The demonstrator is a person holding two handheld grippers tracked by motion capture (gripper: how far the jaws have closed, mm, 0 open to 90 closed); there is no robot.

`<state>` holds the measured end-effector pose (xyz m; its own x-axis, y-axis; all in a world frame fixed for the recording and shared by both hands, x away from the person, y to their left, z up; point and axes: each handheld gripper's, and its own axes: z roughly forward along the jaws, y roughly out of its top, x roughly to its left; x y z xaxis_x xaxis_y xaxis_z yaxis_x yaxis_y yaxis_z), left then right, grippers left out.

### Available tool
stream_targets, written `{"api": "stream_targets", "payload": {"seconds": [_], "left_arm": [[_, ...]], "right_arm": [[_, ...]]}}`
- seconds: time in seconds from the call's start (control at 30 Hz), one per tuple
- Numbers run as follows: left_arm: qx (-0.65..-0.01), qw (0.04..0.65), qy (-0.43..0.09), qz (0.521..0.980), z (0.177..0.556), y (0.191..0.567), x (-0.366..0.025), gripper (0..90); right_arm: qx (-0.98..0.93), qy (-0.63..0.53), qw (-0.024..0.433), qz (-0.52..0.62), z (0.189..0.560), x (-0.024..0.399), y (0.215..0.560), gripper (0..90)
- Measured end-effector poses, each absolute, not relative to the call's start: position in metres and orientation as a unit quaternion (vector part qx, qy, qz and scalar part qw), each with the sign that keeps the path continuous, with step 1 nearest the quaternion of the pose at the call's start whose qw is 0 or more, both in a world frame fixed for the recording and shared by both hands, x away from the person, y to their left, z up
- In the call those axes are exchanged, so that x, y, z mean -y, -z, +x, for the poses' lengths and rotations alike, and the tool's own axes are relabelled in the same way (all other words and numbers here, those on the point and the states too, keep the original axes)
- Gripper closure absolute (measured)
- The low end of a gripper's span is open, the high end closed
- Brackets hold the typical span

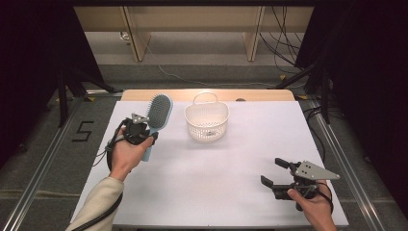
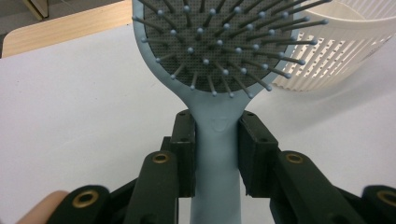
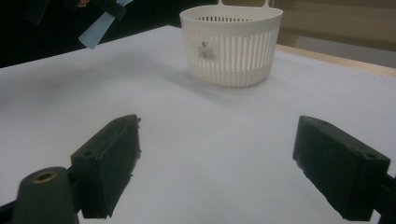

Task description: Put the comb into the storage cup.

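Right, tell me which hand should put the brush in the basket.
Left. Its tongs already clamp the brush handle, just beside the basket. The right tongs are open, empty and farther off.

The pale blue smooth plastic hairbrush (image 2: 215,154) is seen with a dark grey, finely textured cushion and thin bristles tipped with small balls. The cream-white slotted plastic basket (image 3: 232,49) looks slightly glossy, and a small paper label is stuck on its wall. The white table cover (image 1: 211,183) appears matt and smooth, over a light wooden tabletop (image 1: 144,95). The matt black plastic jaws of the left gripper (image 2: 215,140) carry brass-coloured metal rivets.
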<state>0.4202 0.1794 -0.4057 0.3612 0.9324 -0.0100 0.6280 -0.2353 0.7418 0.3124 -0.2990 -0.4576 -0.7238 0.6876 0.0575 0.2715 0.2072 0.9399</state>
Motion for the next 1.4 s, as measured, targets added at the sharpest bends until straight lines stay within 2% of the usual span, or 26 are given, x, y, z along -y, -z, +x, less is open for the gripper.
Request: {"api": "stream_targets", "payload": {"seconds": [1.4], "left_arm": [[-0.497,0.370,-0.253,0.743,0.4186,0.4013,-0.1735,69.9]], "right_arm": [[-0.753,-0.543,0.193,0.319,0.3123,0.2989,0.4576,15.5]]}}
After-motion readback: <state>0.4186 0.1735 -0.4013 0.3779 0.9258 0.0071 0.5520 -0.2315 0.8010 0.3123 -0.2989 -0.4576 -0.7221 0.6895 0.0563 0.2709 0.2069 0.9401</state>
